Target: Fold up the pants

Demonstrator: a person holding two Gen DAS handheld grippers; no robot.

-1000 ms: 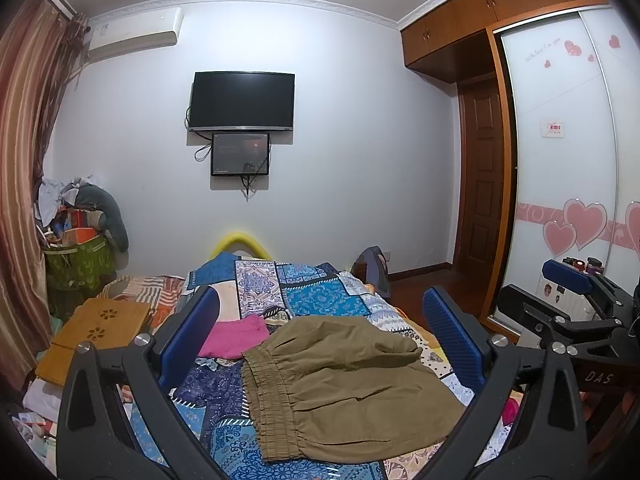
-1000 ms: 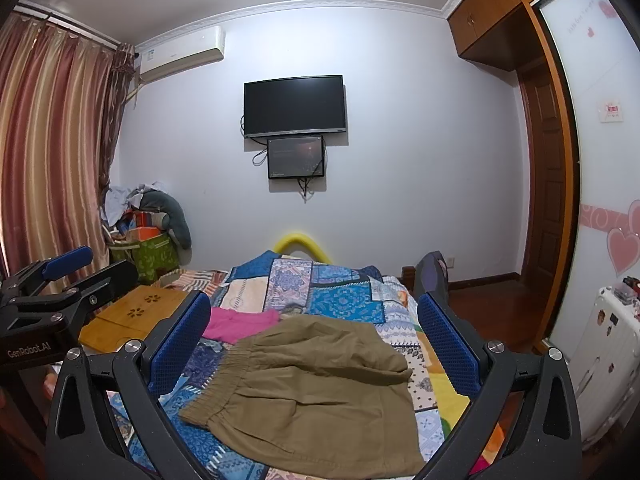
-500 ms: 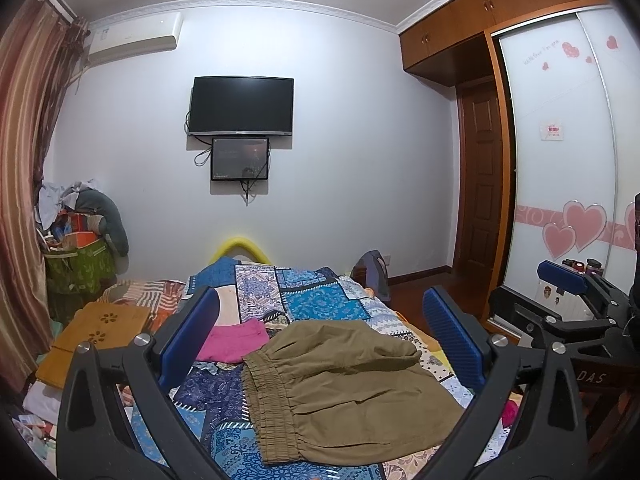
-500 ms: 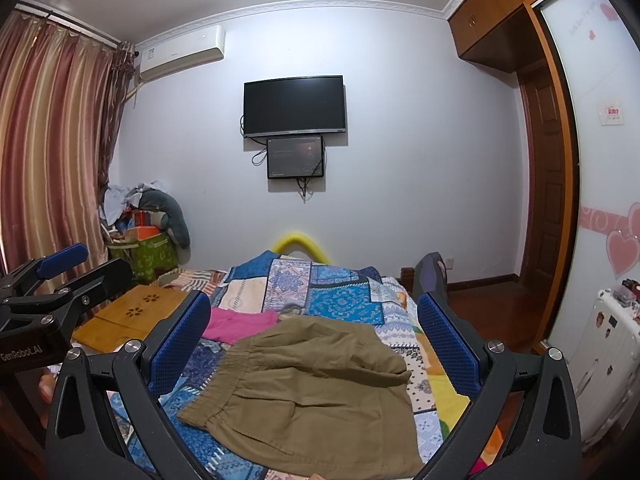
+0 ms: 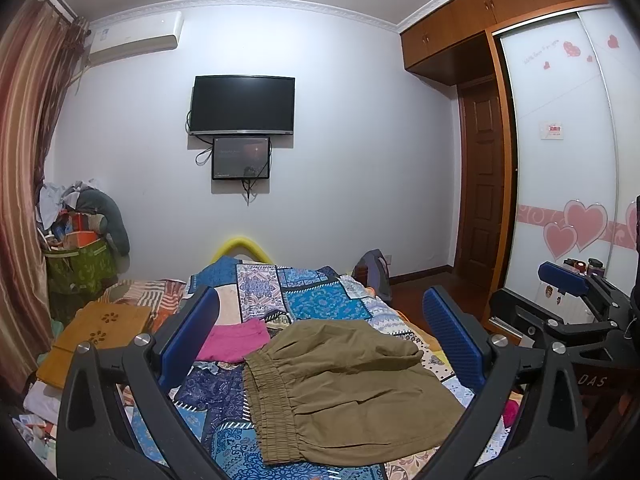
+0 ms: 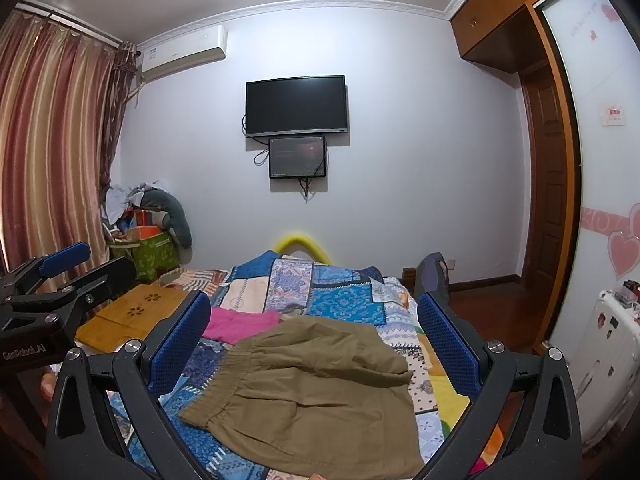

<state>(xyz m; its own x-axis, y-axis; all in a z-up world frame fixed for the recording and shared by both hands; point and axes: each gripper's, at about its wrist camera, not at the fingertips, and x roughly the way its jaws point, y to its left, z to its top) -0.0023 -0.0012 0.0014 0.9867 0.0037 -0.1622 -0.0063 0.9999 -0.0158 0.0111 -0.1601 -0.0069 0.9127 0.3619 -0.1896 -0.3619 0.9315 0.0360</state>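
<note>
A patchwork bedspread (image 5: 320, 300) fills mid-frame; olive pants (image 5: 344, 384) lie bunched (seemingly half-folded), both the left gripper (image 5: 320, 344) and right gripper (image 6: 316, 344) wide, empty.

pants (image 6: 316, 392) near hem cut off by frame btm, small screen (image 5: 241, 158) text illegible

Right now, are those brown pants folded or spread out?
Folded, it seems: the pants lie on the quilt as a short block, waistband at one side, no long legs showing. Neither gripper touches them.
</note>
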